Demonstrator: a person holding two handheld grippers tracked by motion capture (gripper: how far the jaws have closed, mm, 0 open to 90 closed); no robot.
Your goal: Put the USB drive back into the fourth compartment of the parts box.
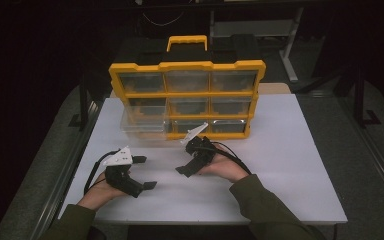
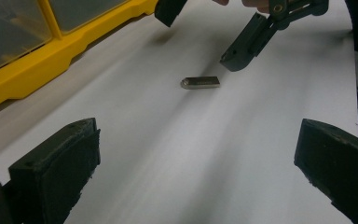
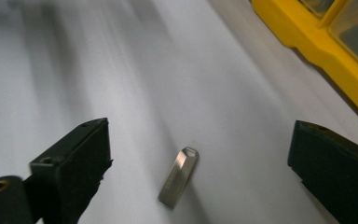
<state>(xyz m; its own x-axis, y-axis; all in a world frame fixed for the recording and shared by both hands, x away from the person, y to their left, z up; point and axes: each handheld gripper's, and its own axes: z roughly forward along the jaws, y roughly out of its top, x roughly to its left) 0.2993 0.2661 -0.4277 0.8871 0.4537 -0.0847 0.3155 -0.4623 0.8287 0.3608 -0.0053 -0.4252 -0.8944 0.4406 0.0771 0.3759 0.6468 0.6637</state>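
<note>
A small metal USB stick [image 3: 178, 178] lies flat on the white table [image 1: 290, 165], bare surface all around it. In the right gripper view it sits between the two black jaws and a little ahead of them, touching neither, its looped end pointing away from the camera. In the left gripper view the same stick [image 2: 201, 82] lies well ahead on the table, just below one jaw of the other gripper.

The right gripper [image 1: 186, 165] hangs close above the stick with its jaws spread wide and nothing in them. The left gripper [image 1: 144, 172] rests lower left on the table in the person's hand, its jaws also wide apart and empty, pointing toward the stick.

Behind both stands a yellow organizer case [image 1: 186, 97] with clear-fronted compartments and a handle on top. One clear drawer [image 1: 142, 120] at its left side juts out from the frame. The case's yellow edge [image 3: 317, 51] runs beside the stick, well apart from it.
</note>
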